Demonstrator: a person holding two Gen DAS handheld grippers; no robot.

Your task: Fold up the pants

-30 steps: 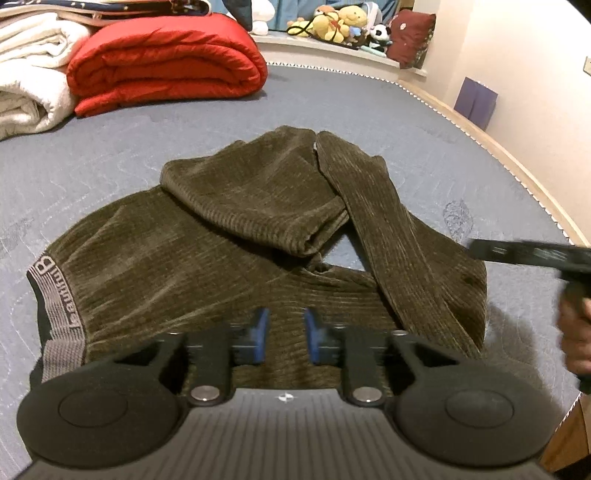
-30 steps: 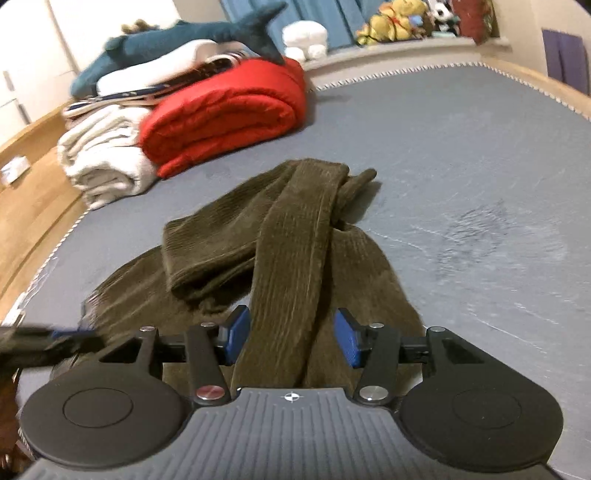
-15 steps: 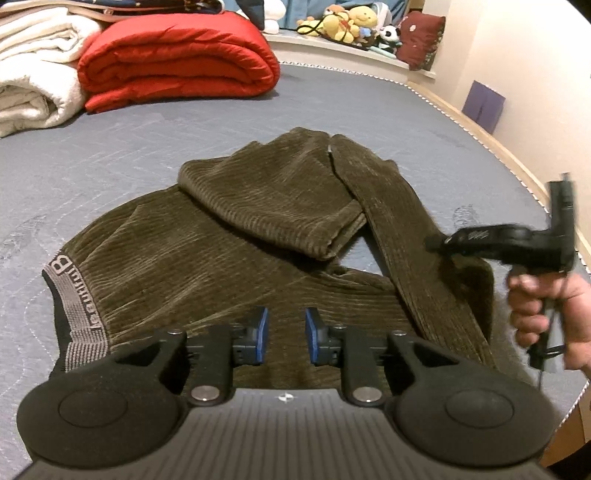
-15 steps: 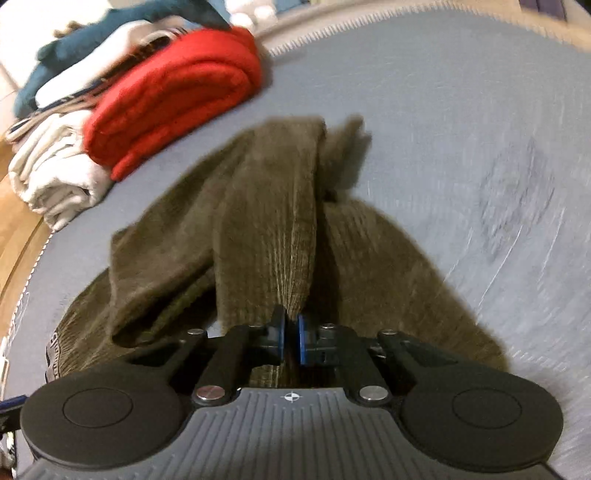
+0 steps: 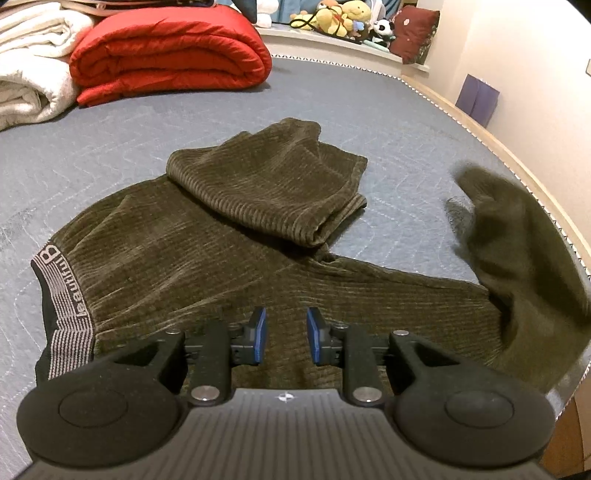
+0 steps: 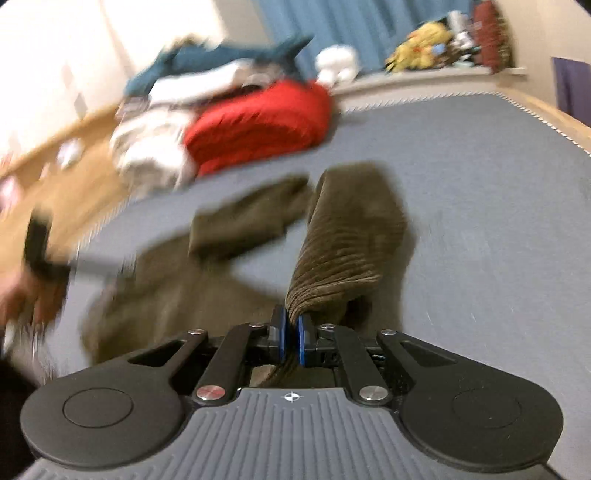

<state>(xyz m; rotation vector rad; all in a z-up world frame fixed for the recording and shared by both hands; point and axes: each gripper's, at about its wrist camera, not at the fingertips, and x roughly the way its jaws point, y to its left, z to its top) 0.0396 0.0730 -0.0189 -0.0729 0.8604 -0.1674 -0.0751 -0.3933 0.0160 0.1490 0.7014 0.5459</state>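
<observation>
Olive-brown corduroy pants [image 5: 192, 258] lie on the grey bed, with the striped waistband [image 5: 62, 295] at the left. One leg [image 5: 273, 188] is folded back over the seat. The other leg [image 5: 517, 236] is lifted off the bed at the right, blurred. My left gripper [image 5: 283, 334] is open and empty, just above the pants near their front edge. My right gripper [image 6: 291, 334] is shut on the lifted pant leg [image 6: 343, 243], which hangs bunched from its blue pads. The rest of the pants [image 6: 177, 280] lie blurred to its left.
A rolled red quilt [image 5: 170, 55] and white blankets [image 5: 29, 62] lie at the far left of the bed. Plush toys [image 5: 340, 18] sit on the ledge behind. The bed's wooden edge [image 5: 517, 155] and a wall run along the right. The grey mattress [image 6: 498, 221] stretches to the right.
My right gripper shut on the crossed-over pant leg and pulled it up and out to the right, off the other leg. My left gripper stayed open, hovering over the pants.
</observation>
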